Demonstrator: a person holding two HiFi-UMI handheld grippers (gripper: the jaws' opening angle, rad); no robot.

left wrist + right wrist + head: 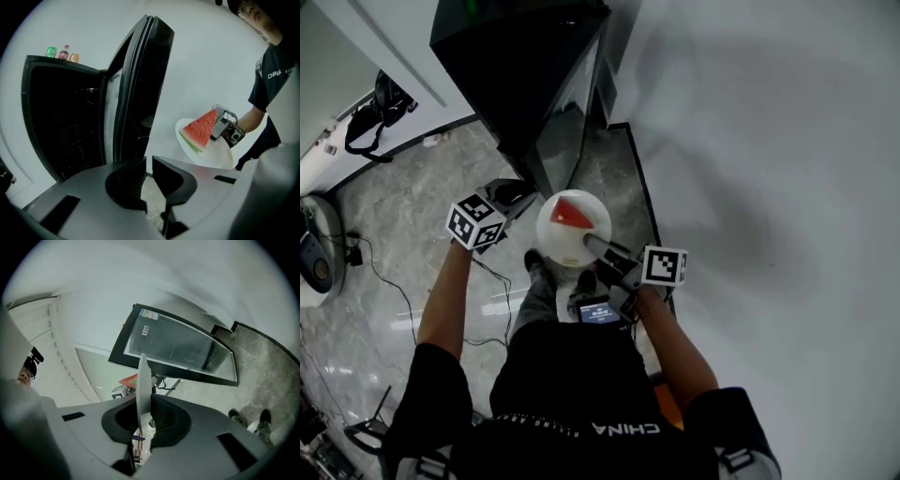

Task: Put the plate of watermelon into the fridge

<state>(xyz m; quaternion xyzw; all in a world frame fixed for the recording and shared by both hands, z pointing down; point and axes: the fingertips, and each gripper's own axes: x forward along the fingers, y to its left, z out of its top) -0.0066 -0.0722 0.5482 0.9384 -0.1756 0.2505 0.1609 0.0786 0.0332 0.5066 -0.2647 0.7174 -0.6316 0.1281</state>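
Observation:
A white plate [567,239] carries a red watermelon wedge [572,214], and my right gripper [594,246] is shut on the plate's rim. In the right gripper view the plate [142,376] stands edge-on between the pads, with the watermelon [127,379] on its left. The black fridge [520,56] stands ahead with its door [567,112] swung open. In the left gripper view the dark interior [61,117] gapes beside the door [140,84]. The plate [208,152] and watermelon [201,129] are off to the right. My left gripper [149,165] holds nothing, its jaws a narrow gap apart; it hangs left of the plate [521,194].
Three bottles [61,52] stand on top of the fridge. A white wall [769,141] runs along the right. Cables [384,277] trail over the marble floor at left, near a black bag [370,117]. The person's shoes [558,272] are just below the plate.

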